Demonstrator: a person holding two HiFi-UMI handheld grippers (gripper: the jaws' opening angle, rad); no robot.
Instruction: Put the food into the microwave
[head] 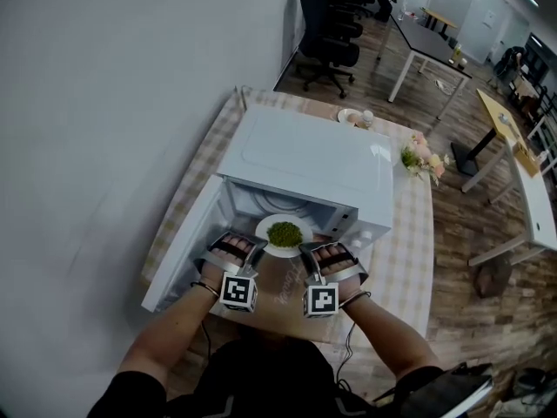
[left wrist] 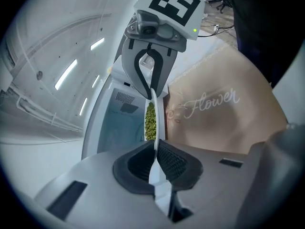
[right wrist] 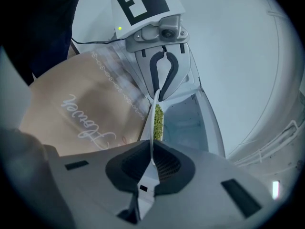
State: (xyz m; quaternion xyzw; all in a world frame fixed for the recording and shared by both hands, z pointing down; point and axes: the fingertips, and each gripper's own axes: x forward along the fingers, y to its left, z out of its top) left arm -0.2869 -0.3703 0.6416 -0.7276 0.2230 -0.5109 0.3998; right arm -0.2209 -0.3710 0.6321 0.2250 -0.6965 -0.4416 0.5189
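A white plate (head: 271, 246) heaped with green peas (head: 285, 233) hangs at the mouth of the open white microwave (head: 305, 164). My left gripper (head: 251, 252) is shut on the plate's left rim, and my right gripper (head: 305, 252) is shut on its right rim. In the left gripper view the plate (left wrist: 154, 128) runs edge-on between the pads, with the peas (left wrist: 150, 120) beyond and the right gripper (left wrist: 151, 61) facing me. The right gripper view mirrors this: the plate's rim (right wrist: 151, 142), the peas (right wrist: 156, 120), the left gripper (right wrist: 163, 70).
The microwave door (head: 178, 251) swings open to the left. A tan mat with "Flower" lettering (head: 278, 286) lies in front of the microwave on the checked tablecloth (head: 409, 233). Flowers (head: 422, 159) and a small dish (head: 352, 116) stand behind and right of it.
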